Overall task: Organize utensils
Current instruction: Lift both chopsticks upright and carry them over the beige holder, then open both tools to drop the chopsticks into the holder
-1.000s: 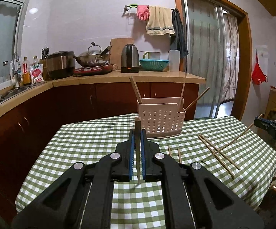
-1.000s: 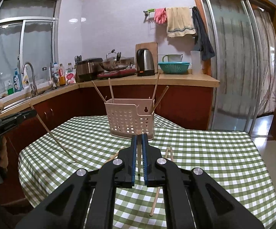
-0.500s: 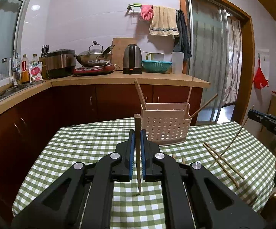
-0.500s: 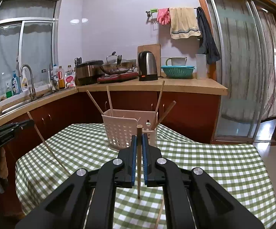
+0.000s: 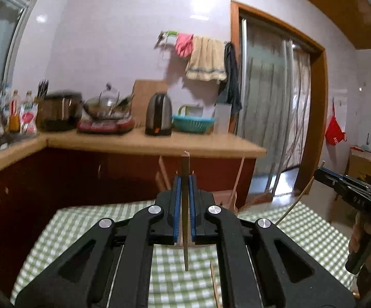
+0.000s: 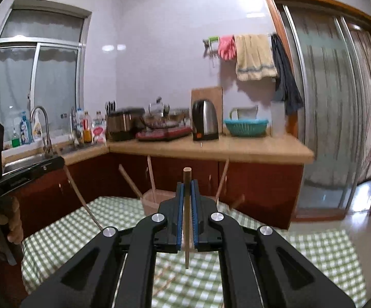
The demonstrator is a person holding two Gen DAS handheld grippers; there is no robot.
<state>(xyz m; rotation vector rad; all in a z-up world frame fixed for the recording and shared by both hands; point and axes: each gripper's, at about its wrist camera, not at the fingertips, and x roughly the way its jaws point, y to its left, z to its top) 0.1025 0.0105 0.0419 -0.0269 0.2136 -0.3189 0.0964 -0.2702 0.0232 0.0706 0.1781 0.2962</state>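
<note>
My left gripper (image 5: 184,179) is shut on a wooden chopstick (image 5: 185,205) held upright above the green checked table (image 5: 82,225). My right gripper (image 6: 187,186) is shut on another chopstick (image 6: 187,220), also upright. The pale perforated utensil basket (image 6: 150,202) stands on the table behind the right gripper, mostly hidden, with several chopsticks (image 6: 151,177) sticking up from it. In the left wrist view only a corner of the basket (image 5: 226,197) shows. The right gripper with its chopstick shows at the right edge of the left wrist view (image 5: 321,177); the left gripper shows at the left of the right wrist view (image 6: 57,161).
A loose chopstick (image 6: 164,279) lies on the cloth below the right gripper. A wooden counter (image 6: 211,148) behind the table carries a kettle (image 6: 204,119), a teal basket (image 6: 245,125) and cookware. A sink (image 6: 28,159) is at the left, a glass door (image 6: 334,115) at the right.
Both grippers have risen and tilted up with their chopsticks, moving closer to the basket, which now sits low behind the fingers. The views are blurred by motion.
</note>
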